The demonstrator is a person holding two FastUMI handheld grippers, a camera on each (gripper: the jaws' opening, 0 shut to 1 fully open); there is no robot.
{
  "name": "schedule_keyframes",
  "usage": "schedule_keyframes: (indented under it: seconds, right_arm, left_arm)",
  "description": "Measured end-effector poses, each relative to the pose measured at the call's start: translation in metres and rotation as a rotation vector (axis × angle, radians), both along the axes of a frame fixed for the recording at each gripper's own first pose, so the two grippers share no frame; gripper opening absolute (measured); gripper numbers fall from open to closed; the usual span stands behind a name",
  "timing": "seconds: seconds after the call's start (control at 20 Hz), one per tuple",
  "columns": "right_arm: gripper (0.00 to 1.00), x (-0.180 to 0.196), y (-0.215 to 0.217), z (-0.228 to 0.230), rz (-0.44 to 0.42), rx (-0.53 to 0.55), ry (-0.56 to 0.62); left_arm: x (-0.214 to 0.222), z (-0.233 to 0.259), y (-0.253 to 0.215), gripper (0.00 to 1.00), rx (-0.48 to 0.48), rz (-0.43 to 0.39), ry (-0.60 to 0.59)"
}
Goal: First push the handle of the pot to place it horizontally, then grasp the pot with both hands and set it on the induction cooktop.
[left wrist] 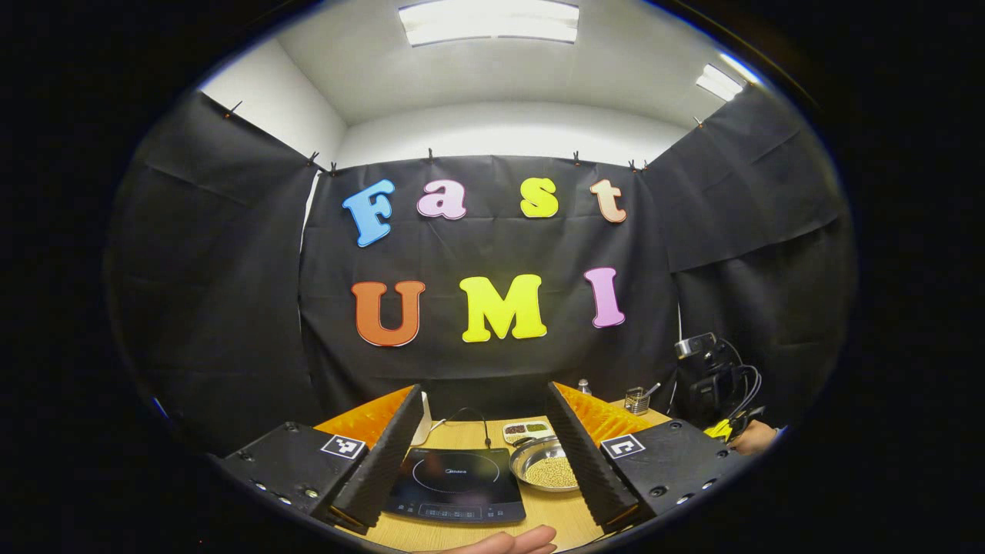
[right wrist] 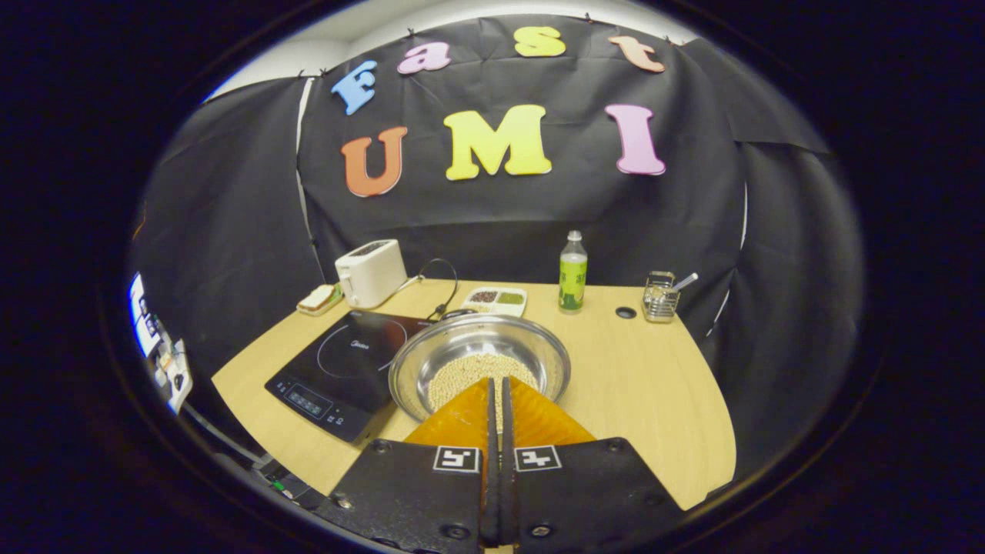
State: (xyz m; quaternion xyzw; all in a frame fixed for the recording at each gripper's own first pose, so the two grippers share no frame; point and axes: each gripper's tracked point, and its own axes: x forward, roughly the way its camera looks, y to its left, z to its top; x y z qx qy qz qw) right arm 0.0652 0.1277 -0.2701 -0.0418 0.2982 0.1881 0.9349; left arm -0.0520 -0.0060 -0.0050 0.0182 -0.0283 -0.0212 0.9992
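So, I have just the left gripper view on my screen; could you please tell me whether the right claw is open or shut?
Observer: It is shut. The right claw has its two fingers pressed together with nothing between them, and the tips point at the near rim of the pot.
Operator: Thank you. What stands at the table's far left corner, behind my left finger?
Observer: A white toaster, beyond the far edge of the induction cooktop.
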Motion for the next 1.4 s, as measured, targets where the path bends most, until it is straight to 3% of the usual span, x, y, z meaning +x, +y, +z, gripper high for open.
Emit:
schedule_keyframes:
  seconds: [0.2,0.65,1.1,1.4]
  right_arm:
    - [0.04,0.001,0.005,-0.031,-0.007,-0.056,0.022]
    - [0.04,-0.037,0.037,-0.113,0.123,-0.081,0.193]
    - [0.01,-0.028,0.019,-0.131,0.051,-0.002,0.259]
    - [0.00,-0.014,0.006,-0.132,0.046,-0.006,0.284]
  left_arm:
    - [0.003,-0.007,0.006,0.95,0.004,0.014,0.019]
    - [0.005,-0.022,0.014,0.95,-0.006,0.028,0.037]
    - [0.011,-0.022,0.022,0.95,-0.015,0.043,0.039]
    - [0.027,-0.020,0.024,0.95,-0.020,0.056,0.051]
